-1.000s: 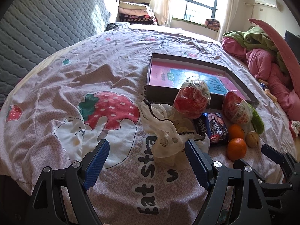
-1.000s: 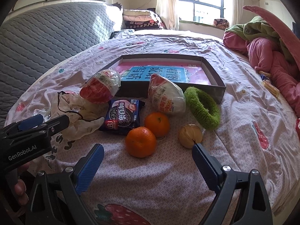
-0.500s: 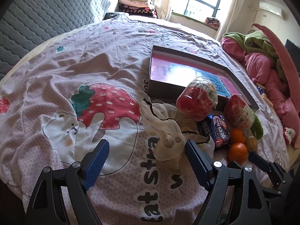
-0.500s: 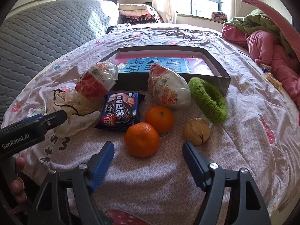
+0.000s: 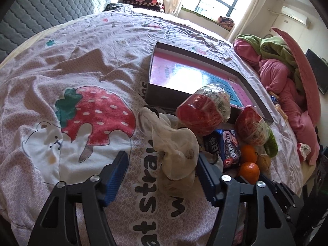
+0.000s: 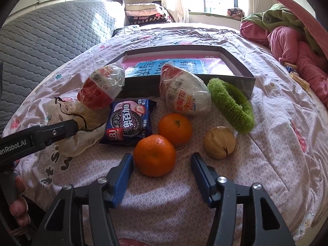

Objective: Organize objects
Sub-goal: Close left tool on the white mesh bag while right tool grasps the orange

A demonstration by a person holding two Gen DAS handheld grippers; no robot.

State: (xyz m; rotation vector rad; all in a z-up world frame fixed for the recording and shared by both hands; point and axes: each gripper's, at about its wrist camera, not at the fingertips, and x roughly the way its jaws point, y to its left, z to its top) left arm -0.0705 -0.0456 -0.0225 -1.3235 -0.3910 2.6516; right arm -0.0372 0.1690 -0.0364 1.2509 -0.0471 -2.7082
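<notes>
Bed item: orange (image 6: 154, 157) lies just ahead between closing right gripper (image 6: 162, 176) jaws, untouched; pouch (image 5: 176, 153) beside closing left gripper (image 5: 162, 176), its right pad alongside, unclamped.

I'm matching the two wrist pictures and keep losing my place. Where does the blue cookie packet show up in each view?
Left wrist view: the blue cookie packet lies right of centre, partly behind the cloth pouch.
Right wrist view: the packet lies left of centre, flat on the bedspread.
Shared landmark: the shallow dark box just behind it.
</notes>
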